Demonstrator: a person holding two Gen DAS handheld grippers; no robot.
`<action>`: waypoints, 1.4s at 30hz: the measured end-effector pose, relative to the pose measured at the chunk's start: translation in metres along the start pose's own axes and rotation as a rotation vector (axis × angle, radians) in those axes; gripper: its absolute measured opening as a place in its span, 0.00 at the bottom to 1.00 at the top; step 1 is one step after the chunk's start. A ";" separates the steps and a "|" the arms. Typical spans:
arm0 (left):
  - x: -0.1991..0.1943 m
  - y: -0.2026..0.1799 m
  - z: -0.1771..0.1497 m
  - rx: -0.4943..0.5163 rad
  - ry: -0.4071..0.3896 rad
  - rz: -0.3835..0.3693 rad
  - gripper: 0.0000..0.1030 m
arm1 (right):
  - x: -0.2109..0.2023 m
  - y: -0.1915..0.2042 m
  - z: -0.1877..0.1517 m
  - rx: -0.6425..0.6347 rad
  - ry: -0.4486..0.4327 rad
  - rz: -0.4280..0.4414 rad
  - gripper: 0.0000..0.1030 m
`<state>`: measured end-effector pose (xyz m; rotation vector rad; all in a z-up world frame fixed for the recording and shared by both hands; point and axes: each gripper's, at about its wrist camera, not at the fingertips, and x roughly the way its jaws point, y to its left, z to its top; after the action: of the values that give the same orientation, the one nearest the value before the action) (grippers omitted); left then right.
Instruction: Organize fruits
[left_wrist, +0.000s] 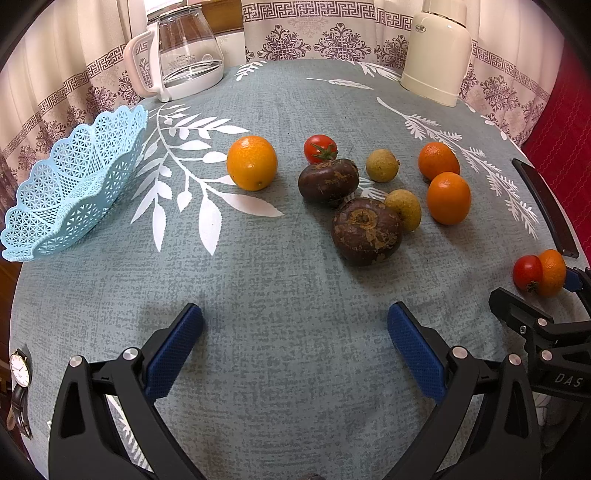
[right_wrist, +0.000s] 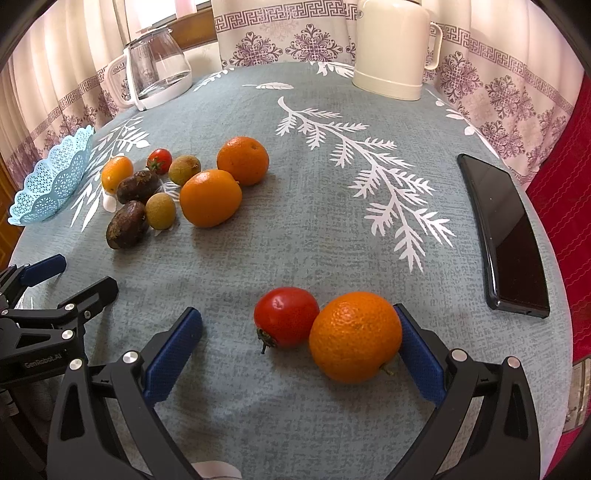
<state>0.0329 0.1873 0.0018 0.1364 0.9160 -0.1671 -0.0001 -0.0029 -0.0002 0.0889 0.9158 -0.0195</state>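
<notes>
A light blue lattice basket (left_wrist: 74, 177) sits empty at the table's left edge. Mid-table lies a cluster: a yellow-orange citrus (left_wrist: 252, 162), a small tomato (left_wrist: 320, 148), two dark brown fruits (left_wrist: 328, 180) (left_wrist: 365, 230), two small greenish-brown fruits (left_wrist: 382, 165) (left_wrist: 404, 208) and two oranges (left_wrist: 438, 160) (left_wrist: 448, 198). My left gripper (left_wrist: 295, 317) is open over bare cloth in front of the cluster. My right gripper (right_wrist: 297, 321) is open around a red tomato (right_wrist: 286, 317) and an orange (right_wrist: 354, 336). That orange touches the right finger pad (right_wrist: 417, 354).
A glass carafe (left_wrist: 184, 51) stands at the back left and a cream thermos jug (left_wrist: 436, 51) at the back right. A black phone (right_wrist: 506, 236) lies at the right edge. A wristwatch (left_wrist: 20, 373) sits at the near left. Curtains surround the table.
</notes>
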 end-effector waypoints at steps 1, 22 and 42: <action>0.000 0.000 0.000 0.000 0.000 0.000 0.98 | -0.001 -0.001 0.000 0.003 -0.002 0.005 0.95; -0.001 0.000 -0.001 0.001 -0.003 0.003 0.98 | -0.011 -0.009 -0.001 0.052 -0.029 0.009 0.95; -0.016 0.010 0.006 -0.035 -0.033 -0.037 0.98 | -0.035 -0.041 -0.001 0.090 -0.112 0.003 0.95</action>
<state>0.0297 0.1969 0.0183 0.0840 0.8886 -0.1866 -0.0250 -0.0447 0.0241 0.1712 0.8032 -0.0629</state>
